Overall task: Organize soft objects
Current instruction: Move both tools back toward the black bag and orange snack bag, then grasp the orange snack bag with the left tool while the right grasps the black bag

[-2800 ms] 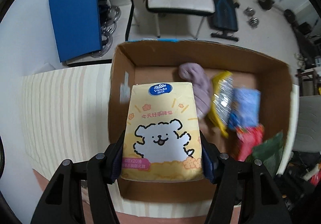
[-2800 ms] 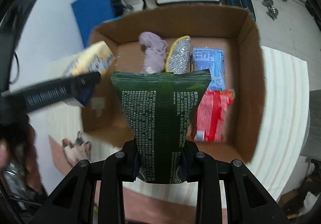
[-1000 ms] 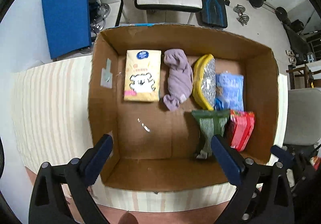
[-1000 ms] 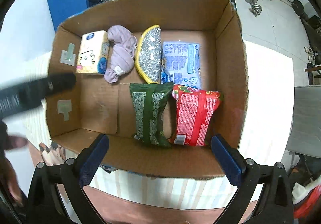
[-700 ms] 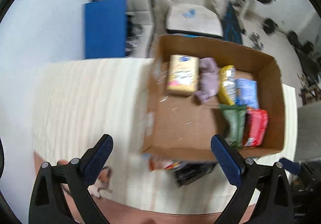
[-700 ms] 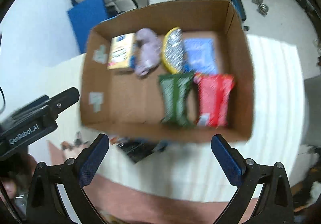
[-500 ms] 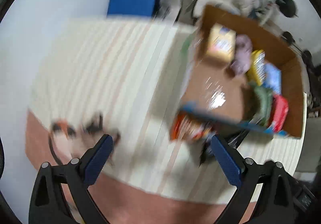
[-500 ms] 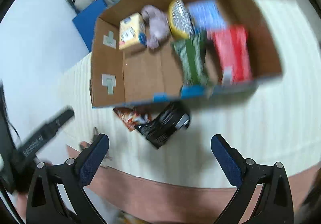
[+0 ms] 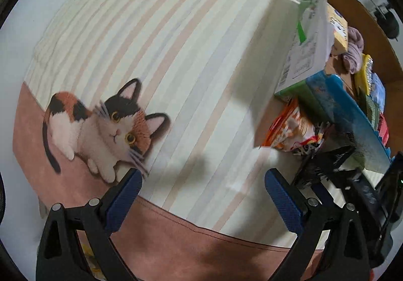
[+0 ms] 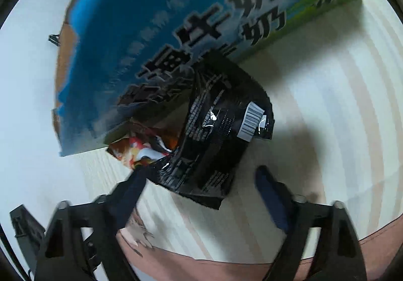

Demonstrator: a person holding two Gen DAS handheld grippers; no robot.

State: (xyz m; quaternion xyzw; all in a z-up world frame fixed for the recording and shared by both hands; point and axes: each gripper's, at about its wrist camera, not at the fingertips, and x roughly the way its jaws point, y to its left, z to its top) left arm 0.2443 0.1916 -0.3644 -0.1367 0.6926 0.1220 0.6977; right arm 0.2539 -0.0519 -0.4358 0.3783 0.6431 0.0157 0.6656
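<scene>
A black snack bag [image 10: 221, 130] lies on the striped cloth against the front wall of the cardboard box [image 10: 176, 16], partly over an orange snack bag [image 10: 141, 150]. My right gripper [image 10: 201, 180] points down at it with its jaws closing. The bag's near end sits between the fingers, and the right pad stands clear of it. My left gripper [image 9: 204, 180] hangs open over bare cloth, with nothing between its fingers. In the left wrist view the orange bag [image 9: 294, 130] and black bag [image 9: 325, 167] lie to its right, beside the box [image 9: 352, 115].
The box holds a yellow tissue pack [image 9: 340, 32], a lilac cloth [image 9: 352, 54] and several packets. A cat picture [image 9: 100, 127] is printed on the cloth [image 9: 176, 42] at the left. The pink table edge [image 9: 176, 243] runs along the near side.
Both grippers have left the space over the box and dropped to the cloth in front of it. The right one has come close to the black bag and its jaws have narrowed.
</scene>
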